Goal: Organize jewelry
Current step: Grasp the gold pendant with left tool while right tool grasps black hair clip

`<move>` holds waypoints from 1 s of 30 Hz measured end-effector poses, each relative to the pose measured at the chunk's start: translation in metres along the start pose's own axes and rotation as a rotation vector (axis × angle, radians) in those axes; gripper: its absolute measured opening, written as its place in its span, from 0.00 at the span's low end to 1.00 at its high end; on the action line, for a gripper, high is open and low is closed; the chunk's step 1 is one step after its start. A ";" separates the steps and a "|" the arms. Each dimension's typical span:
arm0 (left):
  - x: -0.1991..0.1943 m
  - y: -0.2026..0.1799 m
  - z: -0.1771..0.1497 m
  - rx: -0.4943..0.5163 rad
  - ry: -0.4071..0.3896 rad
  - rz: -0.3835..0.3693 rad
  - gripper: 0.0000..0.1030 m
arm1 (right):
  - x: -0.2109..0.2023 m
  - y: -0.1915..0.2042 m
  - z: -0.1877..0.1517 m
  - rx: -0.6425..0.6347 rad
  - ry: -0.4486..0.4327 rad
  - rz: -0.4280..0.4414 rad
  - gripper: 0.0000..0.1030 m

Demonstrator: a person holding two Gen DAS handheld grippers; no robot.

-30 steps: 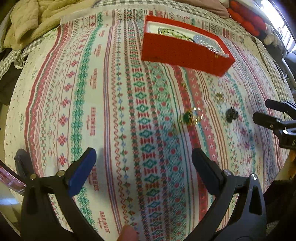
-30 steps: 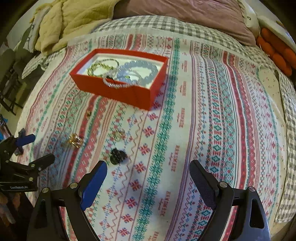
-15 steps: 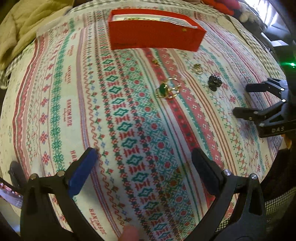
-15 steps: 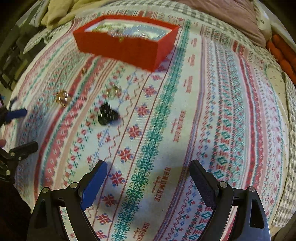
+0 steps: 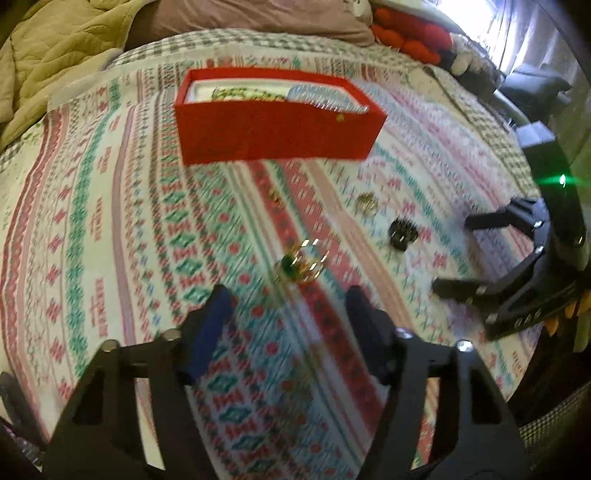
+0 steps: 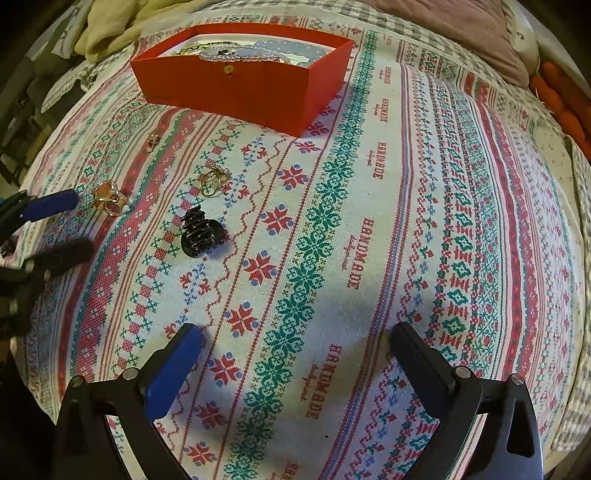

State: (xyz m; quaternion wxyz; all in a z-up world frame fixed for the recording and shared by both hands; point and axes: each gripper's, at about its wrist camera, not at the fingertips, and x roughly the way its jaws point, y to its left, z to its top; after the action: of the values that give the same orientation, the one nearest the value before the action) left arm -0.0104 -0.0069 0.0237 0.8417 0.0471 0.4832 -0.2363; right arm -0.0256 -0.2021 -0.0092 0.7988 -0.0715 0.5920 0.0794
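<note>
A red box (image 5: 273, 129) (image 6: 240, 85) holding bracelets stands at the far side of a patterned cloth. A gold ring with a green stone (image 5: 301, 264) (image 6: 108, 197) lies just ahead of my left gripper (image 5: 288, 306), which is open and empty, its jaws narrower than before. A black hair claw (image 5: 402, 232) (image 6: 199, 236), a gold ring (image 5: 367, 203) (image 6: 214, 181) and a small gold piece (image 5: 275, 197) (image 6: 152, 140) lie nearby. My right gripper (image 6: 295, 343) is open and empty, hovering right of the claw.
The patterned cloth (image 6: 369, 221) covers a bed. A beige quilt (image 5: 48, 55) and pink pillow (image 5: 258, 14) lie behind the box. Red cushions (image 5: 406, 33) sit at the far right. The right gripper also shows in the left wrist view (image 5: 454, 254).
My left gripper has moved forward toward the green-stone ring and its jaws have narrowed. My right gripper has lowered and moved closer to the cloth.
</note>
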 end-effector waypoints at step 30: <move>-0.005 -0.010 0.012 0.028 -0.044 0.059 0.32 | -0.009 0.013 0.018 -0.006 -0.022 0.042 0.99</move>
State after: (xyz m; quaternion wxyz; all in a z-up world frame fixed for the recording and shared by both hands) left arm -0.0078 -0.0172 0.0356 0.8581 0.0679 0.4594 -0.2193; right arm -0.0141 -0.1864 0.0041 0.8032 -0.0606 0.5844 0.0988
